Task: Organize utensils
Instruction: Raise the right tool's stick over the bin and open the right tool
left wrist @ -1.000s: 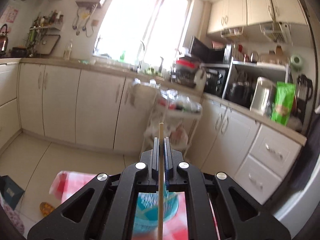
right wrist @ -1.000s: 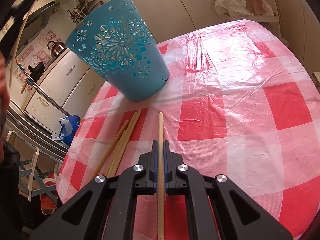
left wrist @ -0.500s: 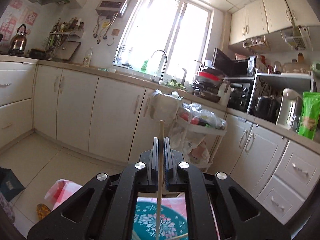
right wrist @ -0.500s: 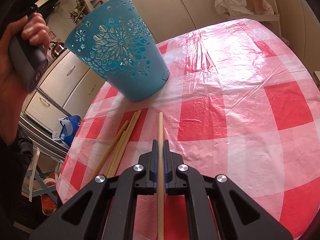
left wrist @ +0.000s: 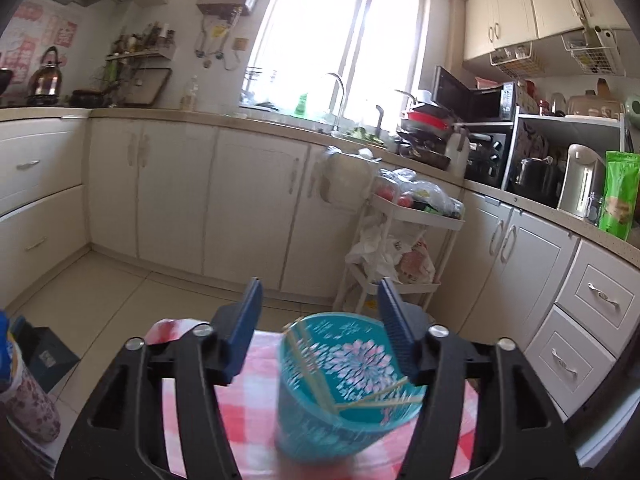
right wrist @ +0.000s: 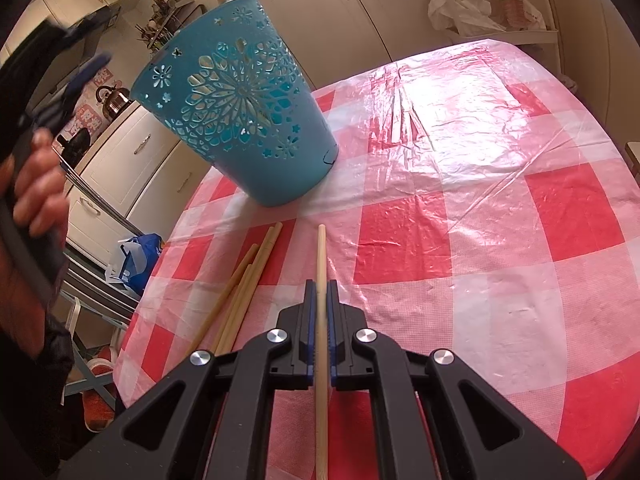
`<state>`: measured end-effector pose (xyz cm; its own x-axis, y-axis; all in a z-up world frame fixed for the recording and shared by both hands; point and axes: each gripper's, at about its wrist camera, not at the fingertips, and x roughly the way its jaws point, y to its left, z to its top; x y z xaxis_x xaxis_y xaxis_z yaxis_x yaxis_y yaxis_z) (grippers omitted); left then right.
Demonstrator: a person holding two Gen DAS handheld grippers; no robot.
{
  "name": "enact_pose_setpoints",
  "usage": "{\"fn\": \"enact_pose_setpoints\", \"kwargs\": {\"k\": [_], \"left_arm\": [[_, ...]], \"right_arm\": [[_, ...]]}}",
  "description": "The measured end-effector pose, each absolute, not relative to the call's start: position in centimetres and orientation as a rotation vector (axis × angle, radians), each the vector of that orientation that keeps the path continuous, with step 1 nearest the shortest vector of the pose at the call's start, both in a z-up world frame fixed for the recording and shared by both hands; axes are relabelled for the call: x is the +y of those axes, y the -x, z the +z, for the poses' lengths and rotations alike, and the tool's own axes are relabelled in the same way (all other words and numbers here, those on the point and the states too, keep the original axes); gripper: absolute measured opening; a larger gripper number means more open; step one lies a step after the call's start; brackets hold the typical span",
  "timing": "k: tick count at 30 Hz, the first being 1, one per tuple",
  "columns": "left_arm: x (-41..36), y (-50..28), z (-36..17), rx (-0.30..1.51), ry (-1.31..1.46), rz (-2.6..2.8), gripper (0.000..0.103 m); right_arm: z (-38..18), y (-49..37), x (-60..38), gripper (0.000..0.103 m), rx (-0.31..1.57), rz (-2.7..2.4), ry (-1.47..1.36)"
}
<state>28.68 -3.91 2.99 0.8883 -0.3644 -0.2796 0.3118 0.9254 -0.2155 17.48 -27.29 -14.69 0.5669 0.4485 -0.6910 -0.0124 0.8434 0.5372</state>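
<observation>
Covering most of the right wrist view, the round table in its red-and-white checked plastic cloth (right wrist: 500, 216) carries everything the task needs. Toward its far left stands the tall teal plastic bucket with cut-out flower patterns (right wrist: 244, 120), the holder for the utensils; seen from above in the left wrist view, it already has several thin pale wooden chopsticks (left wrist: 316, 372) leaning inside against its wall.

Near the left edge of the table, a small loose bundle of bamboo chopsticks (right wrist: 240, 296) lies flat on the cloth, not yet sorted. Just to its right, the right claw (right wrist: 320, 316) is clamped together on a single pale wooden chopstick (right wrist: 321, 264), whose tip points toward the bucket's foot.

The left claw (left wrist: 320, 328) hovers over the bucket's mouth, its blue pads apart and opening, with nothing between them; the person's hand (right wrist: 32, 184) holding it shows at the left edge of the right wrist view.

The risk, as I judge it, lies in the bucket's height and lightness: a claw or a long chopstick catching the rim could tip it and spill what is inside. The slick cloth may also let the loose sticks roll off the near-left edge if nudged.
</observation>
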Motion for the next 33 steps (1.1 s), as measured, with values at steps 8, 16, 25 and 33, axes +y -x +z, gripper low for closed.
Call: {"fn": "enact_pose_setpoints", "kwargs": {"k": [8, 16, 25, 33], "left_arm": [[1.1, -24.5, -6.9, 0.584, 0.194, -0.309, 0.075], [3.9, -23.9, -12.3, 0.688, 0.342, -0.302, 0.075], [3.6, -24.5, -12.6, 0.706, 0.385, -0.32, 0.075], [4.0, -24.6, -12.8, 0.712, 0.429, -0.323, 0.076]], "right_arm": [[-14.0, -17.1, -27.5, 0.006, 0.901, 0.308, -0.53], [-11.1, -14.9, -28.3, 0.006, 0.728, 0.376, -0.65], [1.8, -16.7, -26.6, 0.006, 0.311, 0.429, -0.631], [8.8, -22.4, -25.5, 0.006, 0.003, 0.213, -0.568]]}}
